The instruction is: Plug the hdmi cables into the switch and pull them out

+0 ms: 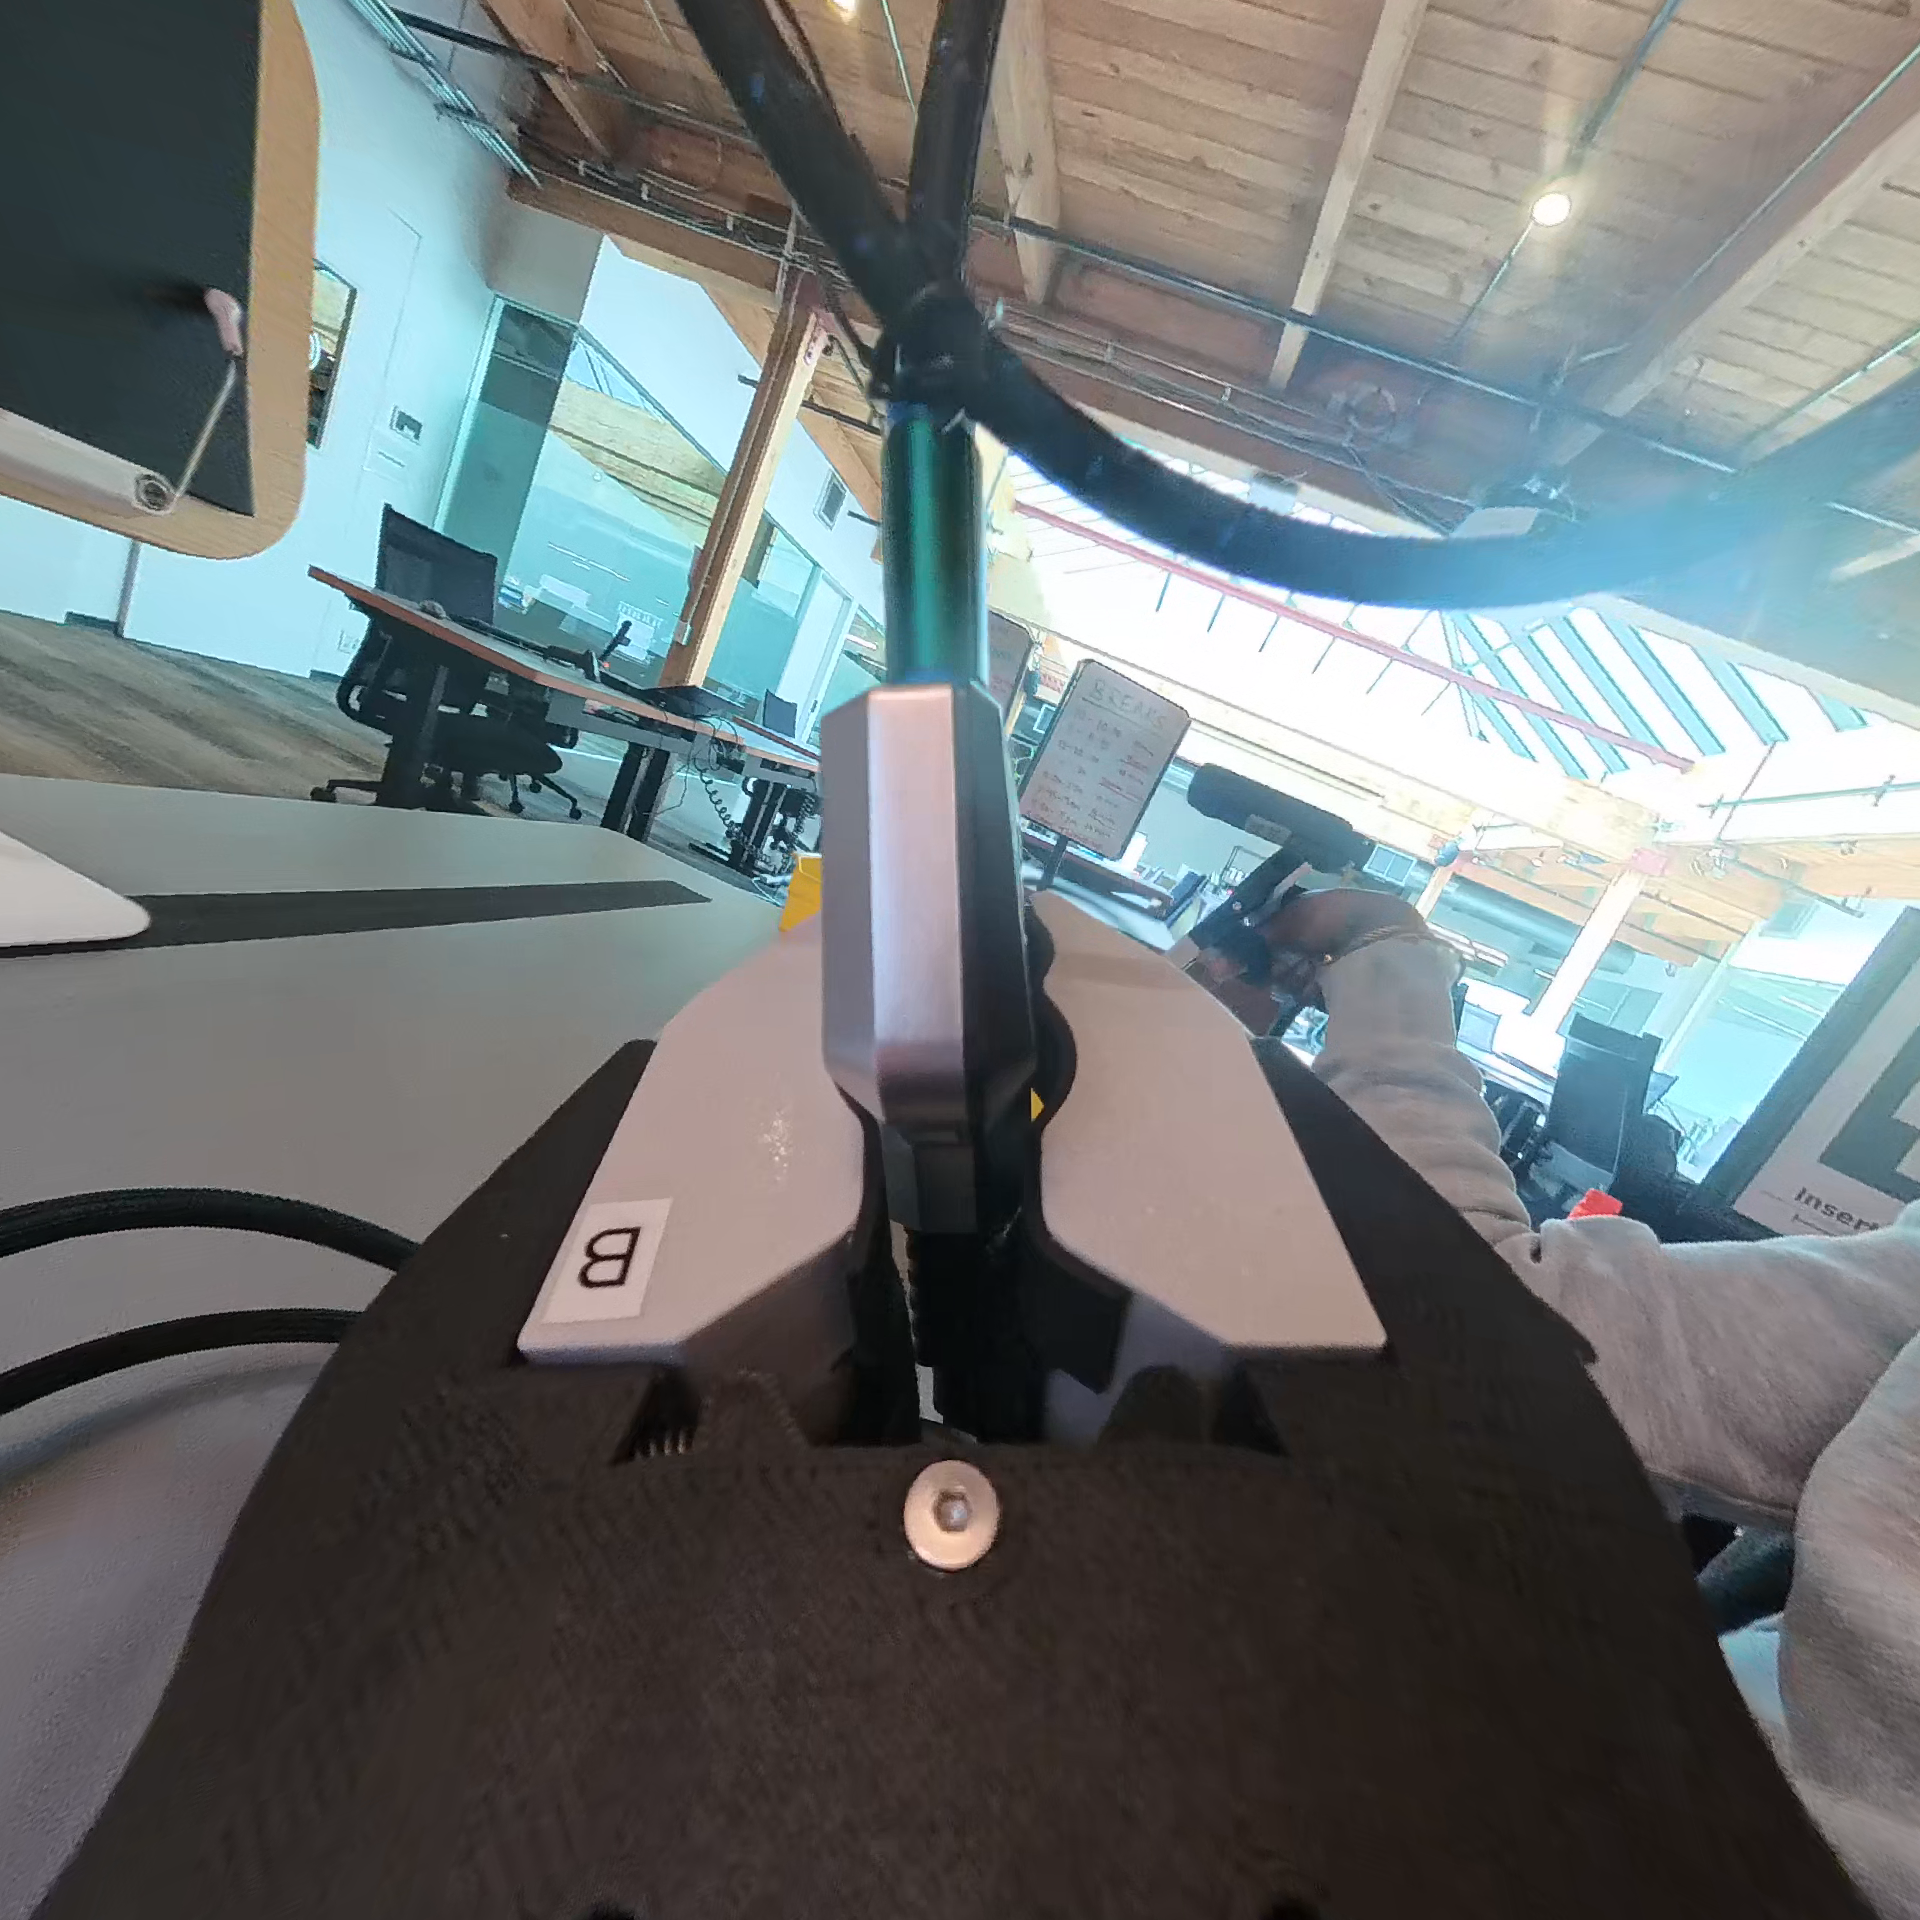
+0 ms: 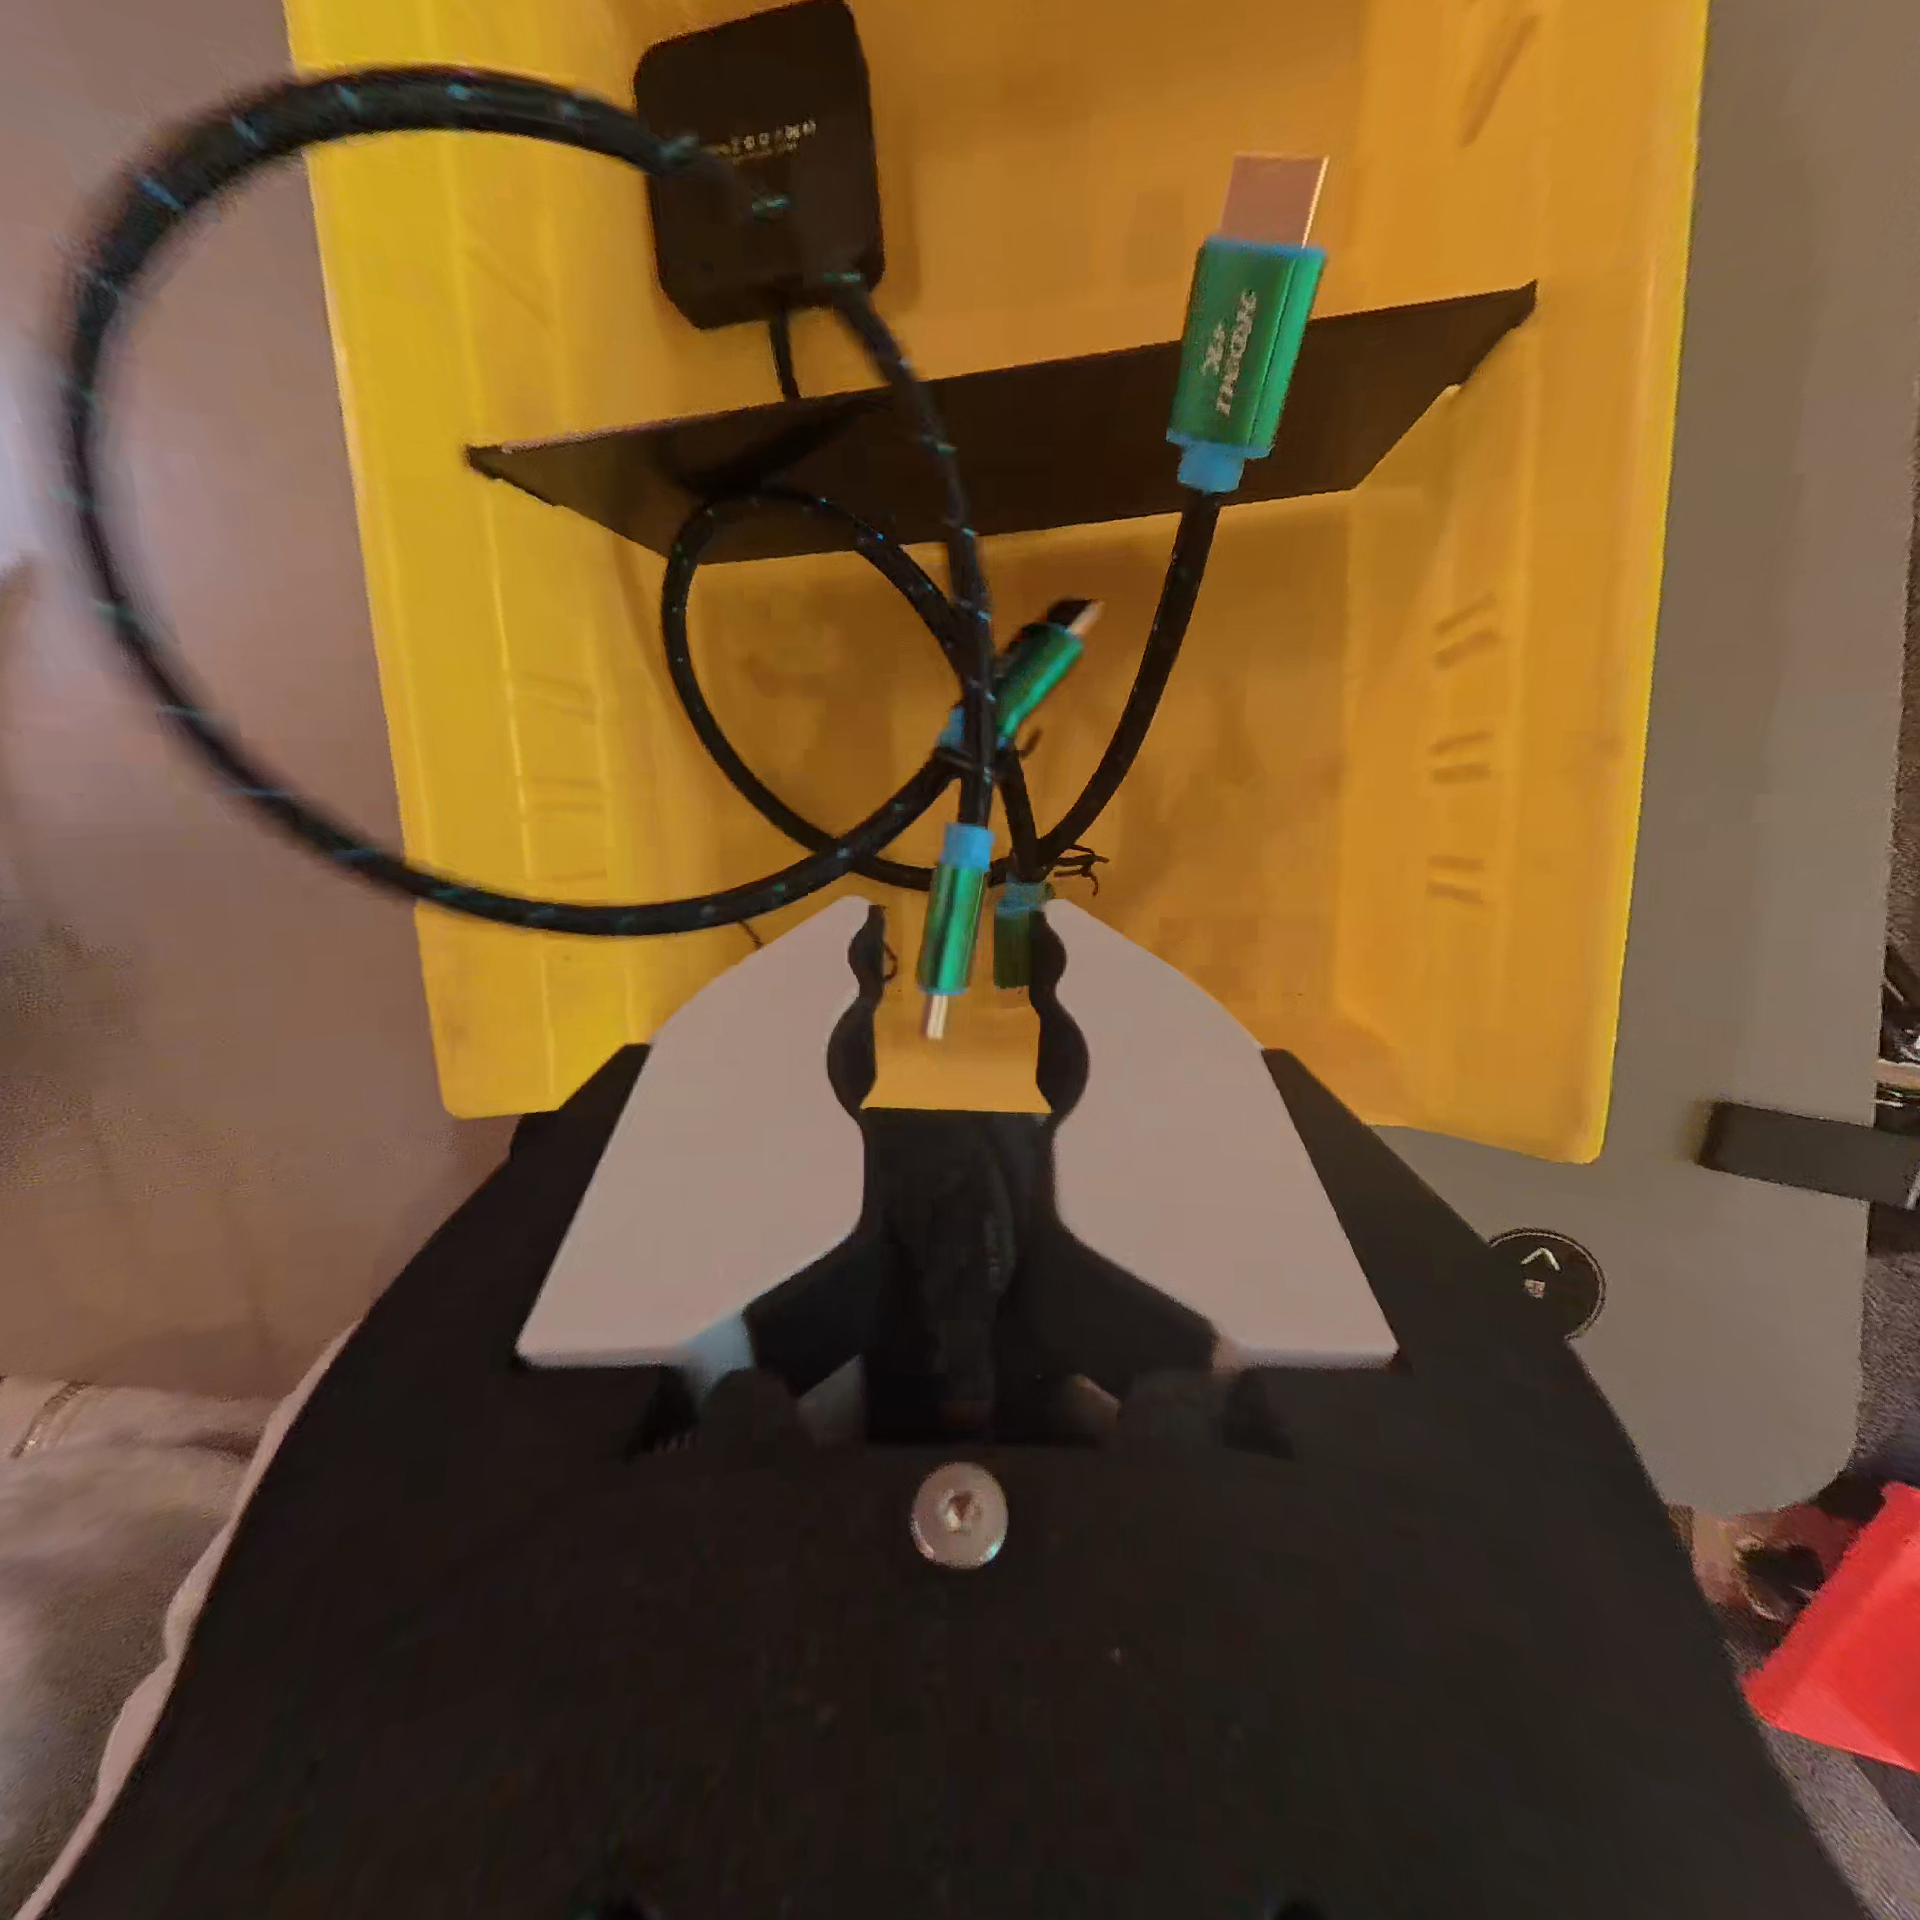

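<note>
The left tongs pinch the silver switch aloft; the right tongs hang spread over dangling hdmi cables above the yellow bin. Tangled leads could snag.

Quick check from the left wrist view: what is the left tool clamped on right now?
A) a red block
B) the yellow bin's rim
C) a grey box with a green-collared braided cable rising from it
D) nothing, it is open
C: the left tool is closed on a grey box, from which a green-collared cable rises.
</note>
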